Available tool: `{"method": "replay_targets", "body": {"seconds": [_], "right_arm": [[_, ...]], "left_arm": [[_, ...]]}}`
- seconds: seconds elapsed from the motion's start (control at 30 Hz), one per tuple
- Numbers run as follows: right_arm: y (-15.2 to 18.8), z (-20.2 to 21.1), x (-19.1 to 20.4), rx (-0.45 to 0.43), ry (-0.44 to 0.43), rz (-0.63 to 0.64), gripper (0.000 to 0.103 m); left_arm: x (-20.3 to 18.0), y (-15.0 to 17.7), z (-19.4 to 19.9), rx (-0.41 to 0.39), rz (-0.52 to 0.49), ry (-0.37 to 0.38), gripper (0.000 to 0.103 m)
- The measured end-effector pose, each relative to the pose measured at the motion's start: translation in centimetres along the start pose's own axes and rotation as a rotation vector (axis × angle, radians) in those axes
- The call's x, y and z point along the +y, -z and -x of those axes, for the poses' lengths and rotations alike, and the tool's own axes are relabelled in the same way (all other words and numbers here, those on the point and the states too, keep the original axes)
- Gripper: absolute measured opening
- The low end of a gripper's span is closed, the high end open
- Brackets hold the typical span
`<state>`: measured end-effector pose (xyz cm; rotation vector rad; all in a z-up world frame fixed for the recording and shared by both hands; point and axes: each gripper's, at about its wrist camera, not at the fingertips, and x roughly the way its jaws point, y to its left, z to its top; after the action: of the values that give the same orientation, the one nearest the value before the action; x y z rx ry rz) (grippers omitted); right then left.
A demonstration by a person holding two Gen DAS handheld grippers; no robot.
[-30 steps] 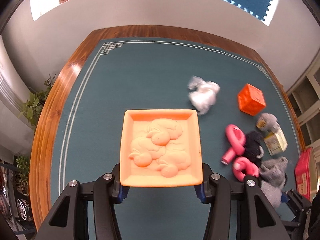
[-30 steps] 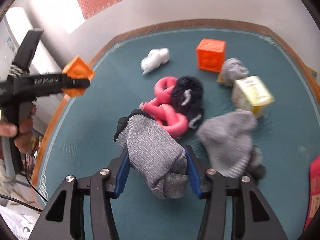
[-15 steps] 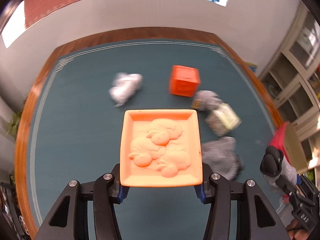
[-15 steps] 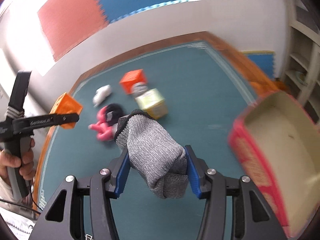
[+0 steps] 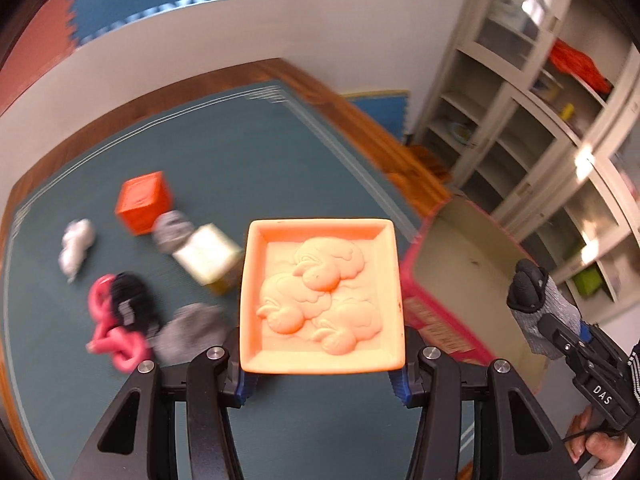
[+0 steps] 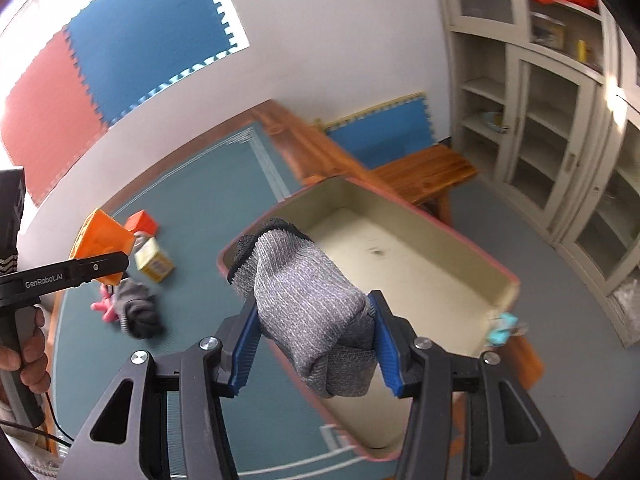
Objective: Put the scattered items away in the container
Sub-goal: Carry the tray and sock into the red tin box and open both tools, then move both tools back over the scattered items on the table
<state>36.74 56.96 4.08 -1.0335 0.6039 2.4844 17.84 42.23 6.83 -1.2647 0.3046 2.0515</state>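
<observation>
In the left wrist view the left claw [image 5: 322,376] is clamped on the near edge of a square orange plastic tray with ducks moulded in relief [image 5: 320,296], held in the air just to the left of the pink-walled, cream-lined rectangular container [image 5: 452,276]. Further left of the container, on the surface, lie an orange plastic cube [image 5: 143,202], a crumpled white cloth [image 5: 76,248], a pale yellow-white small box [image 5: 208,256] with a grey bundle [image 5: 172,230] touching it, a pink twisted soft ring toy [image 5: 110,334] with a black sock [image 5: 132,304] over it, and a loose grey knit sock [image 5: 188,332]. In the right wrist view the right claw [image 6: 316,344] is clamped on a rolled grey knit sock with a black cuff [image 6: 308,304], poised over the near left corner of the container [image 6: 416,276], whose visible floor looks bare. Judging by this, the step in hand is carrying both held items to the container; the next move calls for bringing the sock further over the opening and parting the claw so it drops inside the walls, then the tray likewise. The surface [image 6: 192,184] is a teal mat with pale border lines on a wooden-edged table; the container sits at its right end. Beyond the container stand a wooden bench [image 6: 432,168], cream glass-door shelving [image 6: 540,120], and a white wall with red and blue foam tiles [image 6: 120,40].
</observation>
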Motion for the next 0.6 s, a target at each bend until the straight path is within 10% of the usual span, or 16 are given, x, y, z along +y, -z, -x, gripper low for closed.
{"method": "replay_targets", "body": {"seconds": [0.37, 0.47, 0.6], "right_arm": [[-0.9, 1.6, -6.0, -0.037, 0.093, -0.061, 0.072], [-1.3, 1.8, -6.3, -0.057, 0.094, -0.060, 0.079], [-1.6, 1.7, -6.5, -0.064, 0.089, -0.065, 0.079]], "left_arm": [[-9.5, -1.6, -1.5, 0.019, -0.144, 0.097, 0.054], [-10.8, -1.7, -1.4, 0.017, -0.165, 0.136, 0.079], [-10.8, -2.0, -1.1, 0.001, -0.160, 0.130, 0.081]]}}
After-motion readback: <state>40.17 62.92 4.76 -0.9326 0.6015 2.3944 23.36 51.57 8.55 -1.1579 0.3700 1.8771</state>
